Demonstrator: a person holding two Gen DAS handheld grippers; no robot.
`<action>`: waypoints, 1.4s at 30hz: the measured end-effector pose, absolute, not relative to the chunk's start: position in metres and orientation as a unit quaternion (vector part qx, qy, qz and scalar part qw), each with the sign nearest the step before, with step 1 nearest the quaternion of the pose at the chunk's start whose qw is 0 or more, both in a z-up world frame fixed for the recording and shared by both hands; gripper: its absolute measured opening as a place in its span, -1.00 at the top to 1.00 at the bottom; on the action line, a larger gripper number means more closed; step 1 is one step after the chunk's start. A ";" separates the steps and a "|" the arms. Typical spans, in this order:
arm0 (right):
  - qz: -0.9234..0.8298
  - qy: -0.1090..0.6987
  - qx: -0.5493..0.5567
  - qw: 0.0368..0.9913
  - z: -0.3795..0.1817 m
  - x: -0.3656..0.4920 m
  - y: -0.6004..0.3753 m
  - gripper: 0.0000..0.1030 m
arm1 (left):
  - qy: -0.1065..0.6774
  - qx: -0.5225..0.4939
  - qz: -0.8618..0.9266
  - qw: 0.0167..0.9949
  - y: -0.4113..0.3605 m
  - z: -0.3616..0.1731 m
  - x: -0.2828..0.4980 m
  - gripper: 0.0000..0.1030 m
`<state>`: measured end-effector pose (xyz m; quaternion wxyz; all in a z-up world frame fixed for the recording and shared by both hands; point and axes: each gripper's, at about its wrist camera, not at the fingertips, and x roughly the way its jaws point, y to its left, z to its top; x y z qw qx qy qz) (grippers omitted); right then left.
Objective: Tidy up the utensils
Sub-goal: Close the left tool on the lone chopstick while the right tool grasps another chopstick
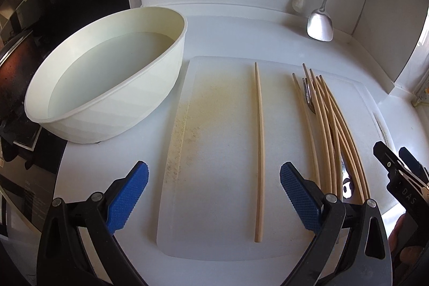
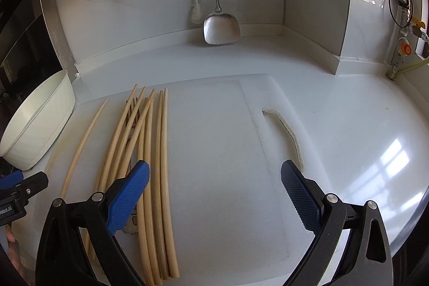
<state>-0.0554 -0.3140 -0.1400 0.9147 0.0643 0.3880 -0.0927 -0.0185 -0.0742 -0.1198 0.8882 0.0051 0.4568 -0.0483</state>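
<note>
L fingers (image 1: 297,195) wide; lone chopstick (image 1: 259,152) lies between, untouched.

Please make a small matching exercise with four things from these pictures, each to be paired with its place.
Things:
1. single chopstick
2. fork
3. metal spatula
4. white tub

Places:
A. hanging at the back wall
B. on the counter, left of the cutting board
C. alone on the middle of the board
D. mixed in with the bundle of chopsticks

Pairs: 1-C, 2-D, 3-A, 4-B
</note>
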 end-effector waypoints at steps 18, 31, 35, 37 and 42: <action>-0.097 0.418 0.003 0.903 -0.158 -0.040 -0.310 -0.82 | 0.470 -0.007 -0.053 0.881 -0.072 -0.138 -0.013 -0.88; -0.098 0.416 -0.011 0.904 -0.164 -0.030 -0.308 -0.82 | 0.466 0.001 -0.052 0.883 -0.081 -0.145 0.002 -0.88; -0.095 0.415 -0.003 0.905 -0.164 -0.026 -0.311 -0.81 | 0.468 0.003 -0.042 0.882 -0.084 -0.149 0.011 -0.88; -0.095 0.420 0.006 0.903 -0.165 -0.024 -0.314 -0.82 | 0.472 0.000 -0.039 0.881 -0.084 -0.151 0.016 -0.88; -0.094 0.419 0.010 0.903 -0.167 -0.021 -0.315 -0.82 | 0.475 0.009 -0.033 0.880 -0.090 -0.154 0.024 -0.88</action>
